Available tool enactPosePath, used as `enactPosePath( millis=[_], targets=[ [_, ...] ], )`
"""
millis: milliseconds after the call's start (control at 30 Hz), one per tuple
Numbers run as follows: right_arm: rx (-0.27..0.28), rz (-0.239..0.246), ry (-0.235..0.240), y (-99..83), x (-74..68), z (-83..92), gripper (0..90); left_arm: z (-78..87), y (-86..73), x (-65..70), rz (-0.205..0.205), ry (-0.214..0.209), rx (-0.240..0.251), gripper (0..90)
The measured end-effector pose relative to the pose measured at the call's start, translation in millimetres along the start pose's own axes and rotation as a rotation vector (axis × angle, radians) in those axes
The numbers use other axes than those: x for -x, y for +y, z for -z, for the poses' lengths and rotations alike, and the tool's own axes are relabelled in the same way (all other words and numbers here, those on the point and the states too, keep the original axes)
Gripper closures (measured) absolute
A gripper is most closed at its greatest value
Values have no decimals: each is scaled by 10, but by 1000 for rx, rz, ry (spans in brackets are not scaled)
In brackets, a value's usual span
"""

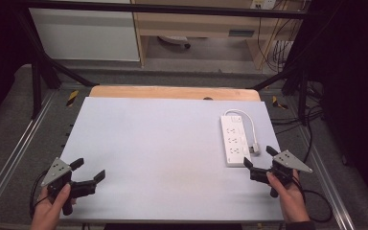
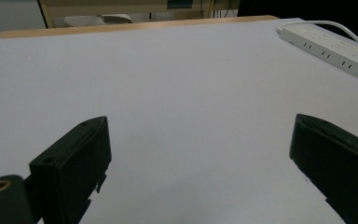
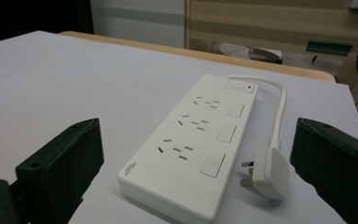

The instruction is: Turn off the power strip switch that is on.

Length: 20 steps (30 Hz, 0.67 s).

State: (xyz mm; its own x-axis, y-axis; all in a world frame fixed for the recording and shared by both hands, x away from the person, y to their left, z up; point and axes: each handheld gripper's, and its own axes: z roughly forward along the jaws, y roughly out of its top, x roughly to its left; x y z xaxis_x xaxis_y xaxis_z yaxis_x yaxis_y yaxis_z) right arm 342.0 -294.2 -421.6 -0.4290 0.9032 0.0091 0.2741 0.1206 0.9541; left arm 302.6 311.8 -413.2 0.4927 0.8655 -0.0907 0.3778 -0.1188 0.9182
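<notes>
A white power strip (image 1: 235, 140) lies on the right side of the white table top (image 1: 163, 148), with its short cable looped round to a white plug (image 1: 255, 148) beside it. In the right gripper view the power strip (image 3: 193, 142) and the plug (image 3: 266, 173) lie just ahead, between the wide-apart jaws. My right gripper (image 1: 258, 156) stands open just in front of the strip's near end. My left gripper (image 1: 88, 169) is open at the near left corner, with nothing between its jaws; the power strip (image 2: 333, 49) lies far off at the upper right of its view.
The white top rests on a wooden table whose far edge (image 1: 172, 92) shows beyond it. Black frame bars (image 1: 43, 72) rise at both sides. Metal rails (image 1: 14, 148) run along the left and right. Cables (image 1: 278, 48) hang at the back right.
</notes>
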Motion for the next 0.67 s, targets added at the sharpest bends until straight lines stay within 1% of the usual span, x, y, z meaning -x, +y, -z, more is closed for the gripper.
enactPosePath(
  millis=[133, 333, 433, 500, 533, 600, 667],
  targets=[
    [-20, 3, 10, -62, 0, -31, 32, -2, 0, 0, -1, -2, 0, 53],
    [-65, 4, 34, -154, -22, -102, 32, -1, 1, 5, -5, -3, -3, 53],
    [-95, -10, 59, -201, -55, -168, 32, -3, 2, 8, -6, -5, -3, 53],
    [-122, -2, 79, -226, -92, -231, 32, -4, 2, 8, -8, -5, -4, 53],
    [-133, 11, 85, -233, -111, -261, 32, -4, 2, 9, -8, -5, -3, 53],
    [-142, 19, 89, -229, -142, -299, 32, -5, 1, 9, -9, -5, -4, 53],
    [-150, 8, 88, -229, -157, -339, 32, -9, 1, 9, -13, -6, -9, 53]
  ],
)
